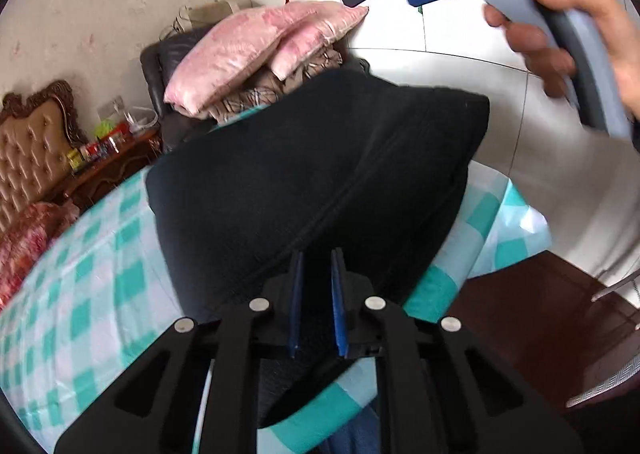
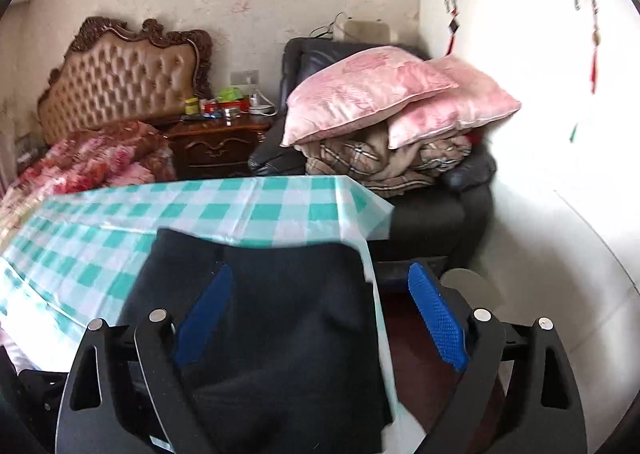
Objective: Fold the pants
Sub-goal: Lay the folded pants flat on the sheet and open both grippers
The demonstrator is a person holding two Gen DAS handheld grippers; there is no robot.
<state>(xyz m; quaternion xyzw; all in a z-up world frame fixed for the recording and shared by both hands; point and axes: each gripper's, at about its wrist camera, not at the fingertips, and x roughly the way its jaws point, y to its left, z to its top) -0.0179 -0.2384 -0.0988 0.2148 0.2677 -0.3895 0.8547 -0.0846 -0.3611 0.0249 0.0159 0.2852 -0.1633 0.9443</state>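
Black pants [image 1: 320, 158] lie folded in a thick stack at the right end of the green-checked tablecloth [image 1: 80, 294]. My left gripper [image 1: 318, 254] is over their near edge, its blue pads almost together with only a narrow slit. Dark cloth shows in that slit, and I cannot tell whether it is pinched. In the right wrist view the pants [image 2: 272, 314] spread under my right gripper [image 2: 320, 268], whose pads [image 2: 436, 318] stand wide apart and press on nothing. A hand [image 1: 580, 26] holds that gripper above the far right of the pants.
Past the table's far end stands a dark armchair [image 2: 432, 214] piled with pink pillows [image 2: 360, 94] and a plaid blanket. A wooden nightstand [image 2: 216, 142] and a bed with a tufted headboard [image 2: 120, 74] are at the left. Dark red floor [image 1: 520, 314] lies off the table's right edge.
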